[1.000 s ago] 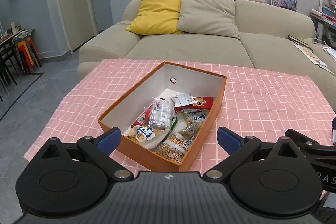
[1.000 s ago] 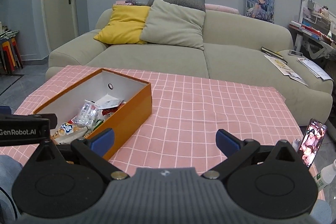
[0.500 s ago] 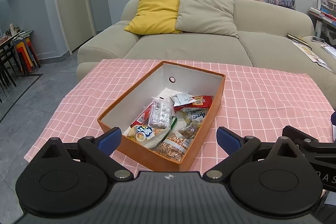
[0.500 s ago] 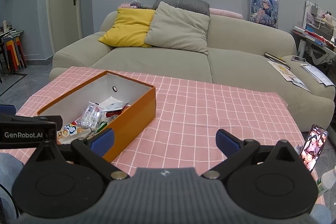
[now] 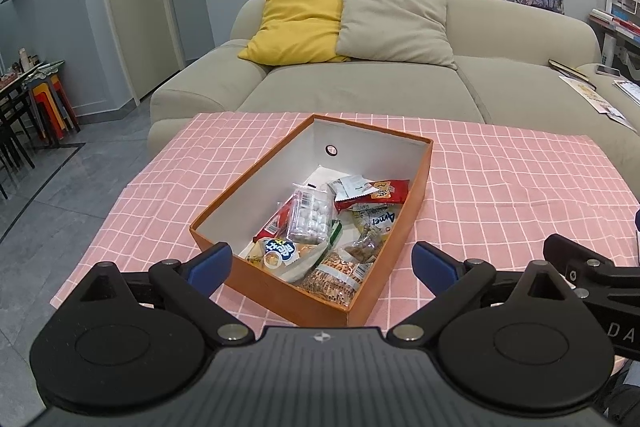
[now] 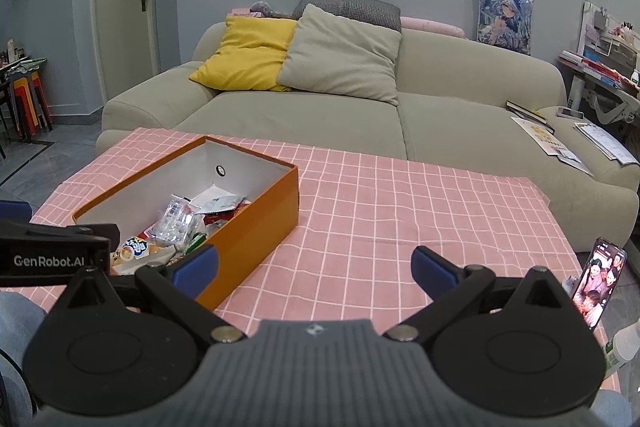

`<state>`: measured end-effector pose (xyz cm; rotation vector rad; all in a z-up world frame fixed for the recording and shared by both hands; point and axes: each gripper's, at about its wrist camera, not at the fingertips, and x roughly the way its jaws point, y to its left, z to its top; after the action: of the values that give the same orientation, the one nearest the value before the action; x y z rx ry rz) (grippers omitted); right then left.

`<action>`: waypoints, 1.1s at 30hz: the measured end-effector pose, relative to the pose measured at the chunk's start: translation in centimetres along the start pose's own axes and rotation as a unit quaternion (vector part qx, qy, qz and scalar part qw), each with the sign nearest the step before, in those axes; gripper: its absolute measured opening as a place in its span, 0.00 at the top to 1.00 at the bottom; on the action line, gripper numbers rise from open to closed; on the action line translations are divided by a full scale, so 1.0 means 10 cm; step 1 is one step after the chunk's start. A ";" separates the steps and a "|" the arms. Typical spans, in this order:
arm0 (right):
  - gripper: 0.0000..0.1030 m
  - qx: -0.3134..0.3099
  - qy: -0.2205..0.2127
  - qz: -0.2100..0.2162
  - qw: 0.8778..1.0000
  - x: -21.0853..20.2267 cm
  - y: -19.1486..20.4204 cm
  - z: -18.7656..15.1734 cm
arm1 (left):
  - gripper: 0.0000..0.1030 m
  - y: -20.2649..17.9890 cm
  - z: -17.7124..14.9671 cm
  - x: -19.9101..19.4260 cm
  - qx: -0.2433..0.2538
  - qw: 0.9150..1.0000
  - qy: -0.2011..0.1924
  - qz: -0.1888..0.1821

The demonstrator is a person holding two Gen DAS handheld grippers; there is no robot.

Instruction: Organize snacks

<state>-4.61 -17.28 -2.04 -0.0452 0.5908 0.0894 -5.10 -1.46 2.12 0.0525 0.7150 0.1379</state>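
An orange box (image 5: 416, 195) stands on the pink checked tablecloth (image 5: 520, 179). It holds several snack packs, among them a clear pack of white candies (image 5: 310, 217), a red packet (image 5: 376, 193) and a nut bag (image 5: 336, 277). My left gripper (image 5: 320, 261) is open and empty, held just before the box's near end. My right gripper (image 6: 314, 265) is open and empty, to the right of the box (image 6: 256, 227), over bare cloth (image 6: 400, 219).
A beige sofa (image 5: 360, 87) with a yellow and a grey cushion stands behind the table. A phone (image 6: 600, 281) leans at the table's right edge beside a bottle (image 6: 624, 345). Stacked stools (image 5: 48, 107) stand at the far left.
Both grippers have drawn back and risen slightly, so the box sits a little farther off. Both stay open and empty.
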 end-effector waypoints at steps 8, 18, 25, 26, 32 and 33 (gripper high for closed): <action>0.04 -0.005 -0.004 0.002 1.000 -0.01 0.03 -0.01 | 0.00 0.06 0.00 0.02 0.004 1.000 0.001 -0.002; 0.04 -0.005 -0.001 0.003 1.000 0.00 0.02 0.00 | 0.00 0.06 0.00 0.02 0.004 1.000 0.001 -0.002; 0.04 -0.005 -0.001 0.004 1.000 0.01 0.02 0.00 | 0.00 0.07 0.00 0.02 0.003 1.000 -0.001 0.000; 0.04 -0.005 -0.002 0.003 1.000 0.01 0.02 0.00 | 0.00 0.08 0.00 0.02 0.004 1.000 -0.001 0.000; 0.04 -0.005 -0.002 0.004 1.000 0.01 0.01 0.00 | 0.00 0.08 0.01 0.01 0.004 1.000 -0.003 0.000; 0.04 -0.005 -0.002 0.004 1.000 0.01 0.01 0.00 | 0.00 0.08 0.01 0.01 0.005 1.000 -0.003 0.000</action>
<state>-4.57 -17.13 -2.07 -0.0520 0.5873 0.0991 -5.04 -0.63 2.16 0.0617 0.7096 0.1348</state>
